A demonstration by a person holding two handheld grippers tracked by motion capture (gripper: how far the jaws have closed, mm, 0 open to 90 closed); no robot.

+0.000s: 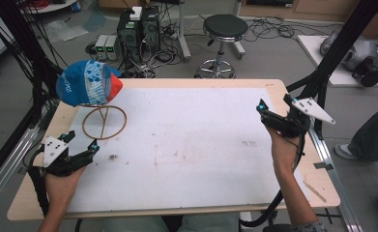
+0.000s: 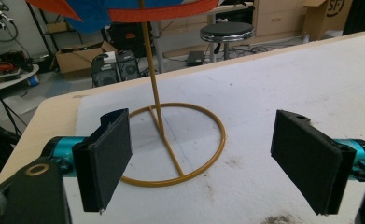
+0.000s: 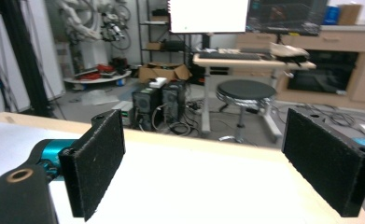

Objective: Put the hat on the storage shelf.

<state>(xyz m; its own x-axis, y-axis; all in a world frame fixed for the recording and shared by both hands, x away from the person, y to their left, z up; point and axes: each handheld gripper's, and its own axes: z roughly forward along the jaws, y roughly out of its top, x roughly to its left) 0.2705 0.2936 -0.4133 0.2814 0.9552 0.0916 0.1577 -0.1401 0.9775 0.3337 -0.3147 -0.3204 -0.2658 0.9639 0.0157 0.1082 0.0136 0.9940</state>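
2 sets of jaws stand wide and empty, the cap (image 1: 89, 82) already perched on the stand (image 2: 171, 140) just ahead of the left gripper (image 1: 82, 145), so I judge the hanging done, and next the right gripper (image 1: 273, 111) need only rest on the counter (image 1: 186, 140).

Right tool (image 3: 217, 163) jaws wide apart, nothing between; white table (image 3: 194, 186) below; stool (image 3: 246, 91) beyond.

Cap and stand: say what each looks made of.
Cap: soft fabric, probably a matte synthetic, with printed blue, white and orange panels that curve and sag. Stand: thin metal rod and ring, by its slim rigid shape and smooth, slightly shiny mustard-yellow coat.
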